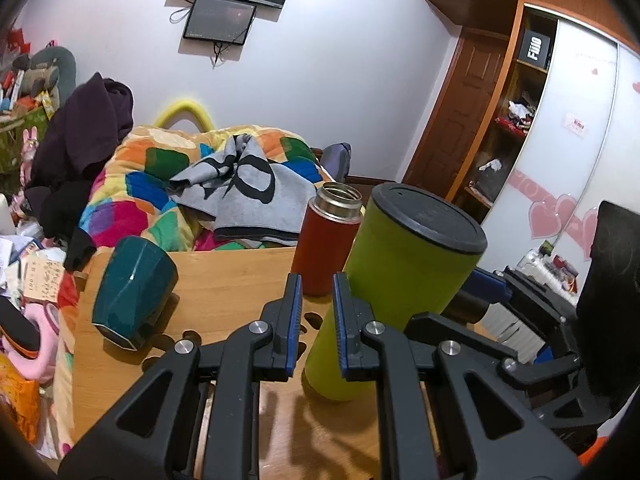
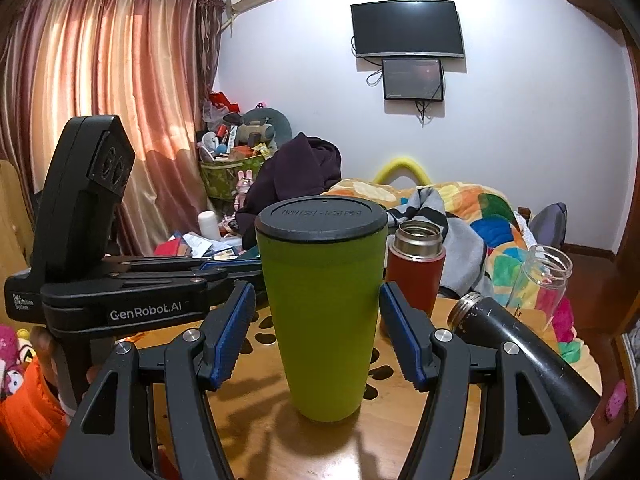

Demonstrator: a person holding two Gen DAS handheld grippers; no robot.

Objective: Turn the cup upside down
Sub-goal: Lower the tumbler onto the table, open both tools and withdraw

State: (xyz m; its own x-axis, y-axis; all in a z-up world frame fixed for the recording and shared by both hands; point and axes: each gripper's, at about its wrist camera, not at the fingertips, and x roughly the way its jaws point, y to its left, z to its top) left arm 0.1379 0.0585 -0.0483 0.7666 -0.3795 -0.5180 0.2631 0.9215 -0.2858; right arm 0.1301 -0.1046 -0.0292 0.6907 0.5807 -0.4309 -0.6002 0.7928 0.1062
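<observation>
Green cup (image 2: 322, 320) upright-looking on wooden table (image 2: 384, 440); right hand-held gripper (image 2: 318, 334) spread around it, untouching; left hand-held gripper (image 1: 316, 316) narrowly parted, empty.

Green cup (image 2: 324, 320) w/ black lid, upright on wooden table, narrow end down, untouched.

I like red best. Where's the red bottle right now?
The red bottle stands open on the wooden table, just behind and right of the green cup, with the bed behind it.
</observation>
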